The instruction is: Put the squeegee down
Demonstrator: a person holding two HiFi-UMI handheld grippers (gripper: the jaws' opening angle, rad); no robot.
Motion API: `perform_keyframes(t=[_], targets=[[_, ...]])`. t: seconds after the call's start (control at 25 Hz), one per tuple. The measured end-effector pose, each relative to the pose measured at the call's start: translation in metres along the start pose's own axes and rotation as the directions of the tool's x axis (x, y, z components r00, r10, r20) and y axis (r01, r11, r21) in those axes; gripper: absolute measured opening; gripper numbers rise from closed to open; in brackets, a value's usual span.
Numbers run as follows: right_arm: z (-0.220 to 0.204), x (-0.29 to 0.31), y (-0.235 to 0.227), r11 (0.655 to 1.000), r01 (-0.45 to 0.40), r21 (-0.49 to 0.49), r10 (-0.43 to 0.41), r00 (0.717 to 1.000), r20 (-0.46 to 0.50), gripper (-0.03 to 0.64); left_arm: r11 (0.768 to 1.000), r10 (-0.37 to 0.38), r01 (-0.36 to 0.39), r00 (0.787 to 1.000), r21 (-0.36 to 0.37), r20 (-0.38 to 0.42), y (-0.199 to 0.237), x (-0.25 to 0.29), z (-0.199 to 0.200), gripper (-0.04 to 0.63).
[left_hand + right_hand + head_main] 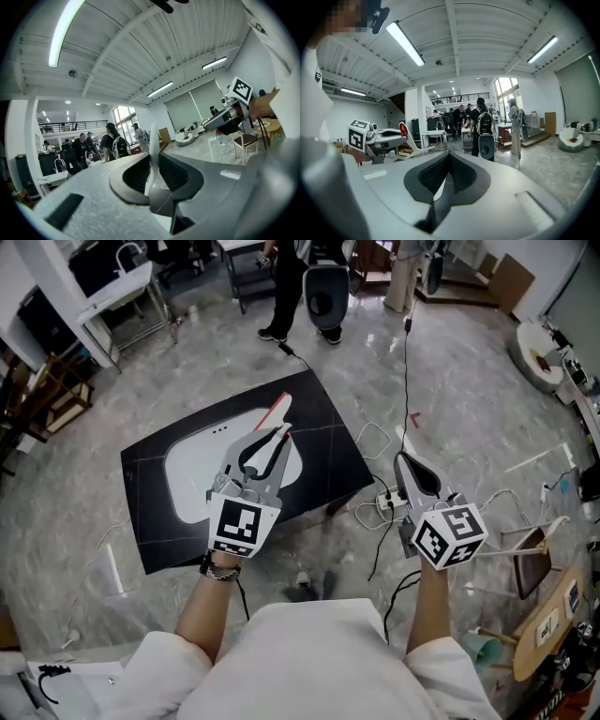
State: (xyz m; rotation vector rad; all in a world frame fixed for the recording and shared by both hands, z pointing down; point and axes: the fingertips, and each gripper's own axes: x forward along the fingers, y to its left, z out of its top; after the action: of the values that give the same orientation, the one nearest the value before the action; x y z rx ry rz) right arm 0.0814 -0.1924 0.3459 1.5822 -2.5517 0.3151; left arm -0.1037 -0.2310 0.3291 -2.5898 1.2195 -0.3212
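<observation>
- Holding the squeegee (pixel 277 411) is the left gripper (pixel 281 435). Its jaws are clamped on the thin white part, which stands up between them in the left gripper view.
- The squeegee is white with some red on it. It sticks out past the tips of the jaws.
- In the head view the squeegee shows over the white patch (pixel 192 470) on the black table (pixel 323 418).
- In the right gripper view the squeegee shows off to the left, up in the air, with a round red spot on it.
- The right gripper (pixel 405 465) is to the right of the table, over the grey floor (pixel 469 399). Its jaws are pressed together at the tips, and nothing is between them.
- The two grippers are well apart.
- Cables (pixel 375 442) and a white power strip (pixel 388 503) lie on the floor just beside the table.
- A wooden chair (pixel 531 564) stands on the right.
- A person (pixel 286 287) stands on the far side of the room, next to a black office chair (pixel 325 292).
</observation>
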Motion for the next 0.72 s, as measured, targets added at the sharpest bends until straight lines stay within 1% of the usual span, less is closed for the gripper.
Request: perform_keyframes(t=[0.2, 0.36, 0.52, 0.72], targets=[[-0.005, 0.018, -0.007, 1.000, -0.006, -0.020, 0.006, 1.000, 0.013, 0.006, 0.999, -0.019, 0.020, 0.999, 0.031, -0.037, -0.009, 0.028, -0.018, 0.067], [-0.007, 0.035, -0.021, 0.999, -0.040, 0.002, 0.039, 0.999, 0.020, 0.006, 0.998, -0.025, 0.030, 0.996, 0.060, -0.085, -0.018, 0.056, -0.041, 0.067], [-0.011, 0.052, -0.038, 0.997, -0.077, 0.030, 0.077, 0.997, -0.004, 0.006, 0.999, -0.040, 0.044, 0.992, 0.031, -0.118, -0.024, 0.087, -0.058, 0.067], [-0.021, 0.069, -0.072, 0.987, -0.106, 0.120, 0.111, 0.993, -0.029, 0.006, 0.999, -0.044, 0.046, 0.987, 0.012, -0.153, -0.030, 0.128, -0.079, 0.067]])
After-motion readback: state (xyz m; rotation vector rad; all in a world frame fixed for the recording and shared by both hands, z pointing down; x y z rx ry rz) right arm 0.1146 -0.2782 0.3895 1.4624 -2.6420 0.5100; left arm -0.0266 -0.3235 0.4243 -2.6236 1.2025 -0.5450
